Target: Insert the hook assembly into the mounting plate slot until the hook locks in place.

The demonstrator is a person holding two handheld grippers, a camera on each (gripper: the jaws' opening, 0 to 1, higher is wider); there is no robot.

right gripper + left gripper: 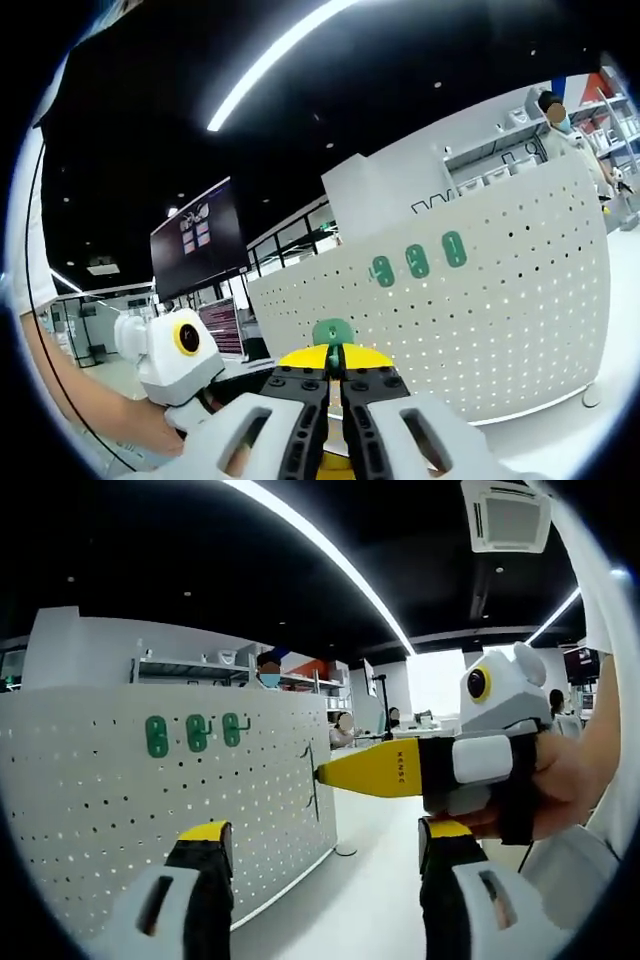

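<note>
A white pegboard mounting plate (150, 800) stands upright at the left, with three green hook bases (197, 732) in a row near its top. From the right, my right gripper (322, 774) reaches in with its yellow jaws tip-first against the board's right edge, and a thin black hook wire (312, 798) hangs at the tips. In the right gripper view the same gripper (335, 362) is shut on a green hook assembly (333, 331), with the pegboard (500, 320) and its three green bases (417, 262) ahead. My left gripper (325, 832) is open and holds nothing.
A person's hand (560, 785) grips the right gripper at the right edge. Behind the board are shelves (200, 665) and seated people. A light floor (370, 880) runs past the board's right end. A dark wall monitor (200, 235) hangs at the left.
</note>
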